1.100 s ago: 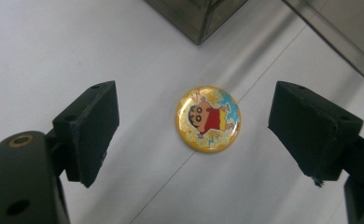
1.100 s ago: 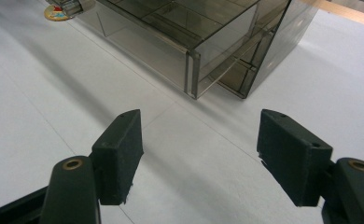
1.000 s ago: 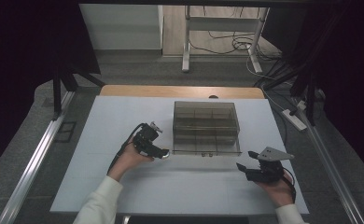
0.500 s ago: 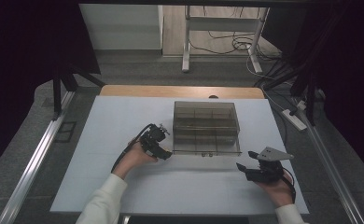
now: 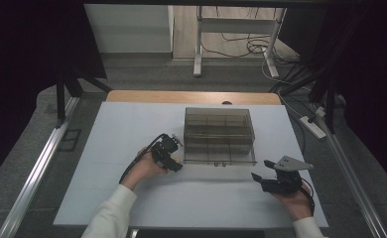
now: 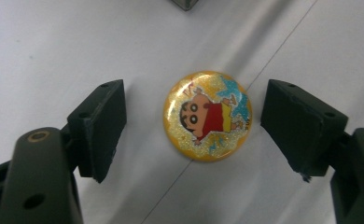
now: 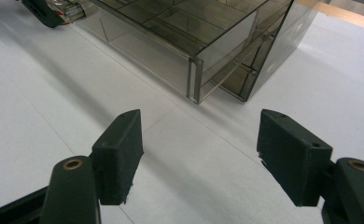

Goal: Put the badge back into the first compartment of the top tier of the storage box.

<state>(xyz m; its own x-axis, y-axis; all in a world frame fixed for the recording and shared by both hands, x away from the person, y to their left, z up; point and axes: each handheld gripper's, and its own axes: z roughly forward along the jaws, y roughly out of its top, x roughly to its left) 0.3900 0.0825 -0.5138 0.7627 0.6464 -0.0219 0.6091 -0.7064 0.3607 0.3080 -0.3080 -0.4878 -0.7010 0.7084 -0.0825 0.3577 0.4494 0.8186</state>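
Note:
A round yellow glittery badge [image 6: 207, 114] with a cartoon figure in a red top lies flat on the white table. My left gripper [image 6: 201, 123] hangs over it, open, one jaw on each side and neither touching. In the high view the left gripper [image 5: 174, 161] sits just off the front left corner of a smoky clear compartment box [image 5: 219, 136]. My right gripper [image 5: 260, 169] rests open near the front right of the table, with nothing between its jaws [image 7: 199, 154]. It faces the box's front right corner [image 7: 194, 79].
The white table [image 5: 107, 148] has a wooden strip along its far edge. The box's compartments look bare. A corner of the box [image 6: 185, 3] lies just beyond the badge. Dark curtains, table legs and floor cables are behind the table.
My left gripper has shifted a little to the right and nearer the box's front left corner. The right gripper has not moved.

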